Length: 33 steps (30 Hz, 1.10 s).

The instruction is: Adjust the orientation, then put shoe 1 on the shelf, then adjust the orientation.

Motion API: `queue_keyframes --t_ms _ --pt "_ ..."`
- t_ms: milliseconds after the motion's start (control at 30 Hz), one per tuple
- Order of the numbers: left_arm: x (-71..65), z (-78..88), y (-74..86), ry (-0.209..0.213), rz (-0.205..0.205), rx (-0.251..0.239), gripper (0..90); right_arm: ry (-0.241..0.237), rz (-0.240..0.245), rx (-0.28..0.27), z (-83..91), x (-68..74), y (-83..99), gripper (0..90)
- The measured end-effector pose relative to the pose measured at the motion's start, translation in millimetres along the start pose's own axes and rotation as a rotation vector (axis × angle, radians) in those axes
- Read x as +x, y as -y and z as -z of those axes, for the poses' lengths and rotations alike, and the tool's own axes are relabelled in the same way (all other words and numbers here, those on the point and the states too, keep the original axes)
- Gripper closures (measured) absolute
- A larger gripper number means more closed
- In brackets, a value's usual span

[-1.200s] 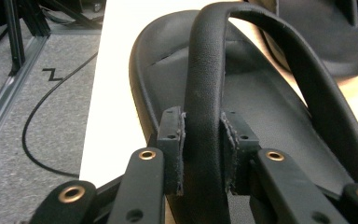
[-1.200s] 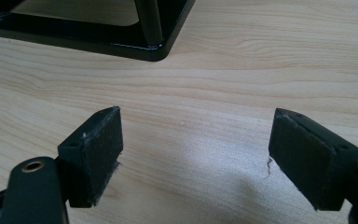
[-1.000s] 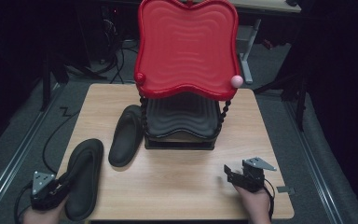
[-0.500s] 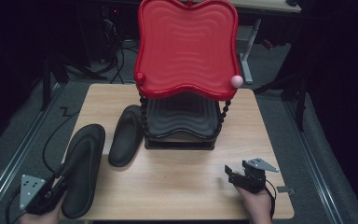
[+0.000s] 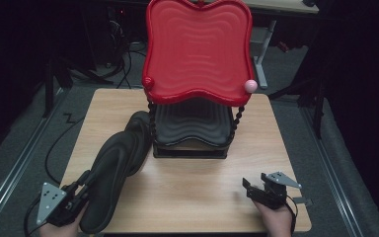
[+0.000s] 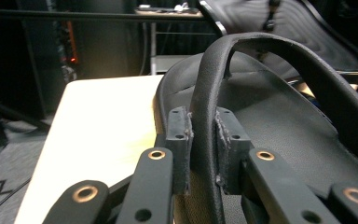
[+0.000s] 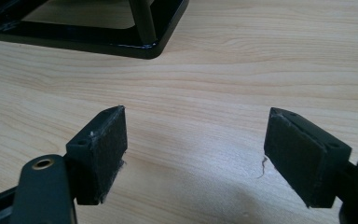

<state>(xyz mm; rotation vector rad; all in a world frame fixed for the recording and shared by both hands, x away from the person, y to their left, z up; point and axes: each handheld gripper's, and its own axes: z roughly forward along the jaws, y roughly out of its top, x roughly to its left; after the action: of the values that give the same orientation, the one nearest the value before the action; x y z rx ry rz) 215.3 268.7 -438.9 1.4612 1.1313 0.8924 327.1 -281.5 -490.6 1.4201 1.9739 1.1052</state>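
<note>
My left gripper (image 5: 82,185) (image 6: 204,149) is at the table's front left corner, shut on the near edge of a black sandal (image 5: 109,173) (image 6: 279,107). Its jaws have just pressed in a little more on that edge. The sandal is tipped up off the wood, and its far end overlaps a second black sandal (image 5: 139,129) lying beside the rack. My right gripper (image 5: 250,190) (image 7: 193,154) hovers low over bare wood at the front right, open with nothing between its pads.
A two-tier rack stands mid-table: a red wavy tray (image 5: 197,49) on top, a black tray (image 5: 190,126) under it, and a black base frame (image 7: 121,44). A pink ball (image 5: 250,85) caps one post. The wooden table (image 5: 192,190) has dark floor and cables around it.
The left gripper has lifted the sandal and swung it toward the rack, so its far end now overlaps the other sandal. The right gripper has stayed put.
</note>
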Motion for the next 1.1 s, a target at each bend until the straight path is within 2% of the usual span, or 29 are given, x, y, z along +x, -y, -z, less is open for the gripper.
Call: queue_keyframes --t_ms 267,367,567,667,767,867,1100 --pt "-19.9 0.3 3.8 0.091 -0.021 -0.002 78.4 0.012 -0.006 -0.007 0.5 -1.7 -0.1 21.7" --pt "-27.4 0.9 2.3 0.119 -0.013 -0.016 78.5 0.010 -0.013 -0.010 -0.3 -0.3 -1.0 21.7" --pt "-42.8 -2.0 1.2 0.141 -0.021 -0.027 78.5 -0.001 -0.019 -0.018 0.1 2.5 -1.8 21.1" --pt "-49.4 -7.8 1.8 0.155 -0.012 -0.025 78.5 -0.011 -0.041 -0.038 1.4 3.8 -3.5 18.5" --pt "-58.5 -15.4 0.6 0.164 -0.022 -0.032 78.5 -0.012 -0.048 -0.055 3.5 6.7 -5.6 16.8" --pt "-67.7 -23.9 -2.0 0.174 -0.028 -0.038 78.6 -0.029 -0.055 -0.073 7.6 12.6 -8.1 15.7" --pt "-91.9 -51.6 -6.9 0.203 -0.044 -0.036 78.5 -0.087 0.012 -0.136 24.8 45.5 -21.0 15.0"
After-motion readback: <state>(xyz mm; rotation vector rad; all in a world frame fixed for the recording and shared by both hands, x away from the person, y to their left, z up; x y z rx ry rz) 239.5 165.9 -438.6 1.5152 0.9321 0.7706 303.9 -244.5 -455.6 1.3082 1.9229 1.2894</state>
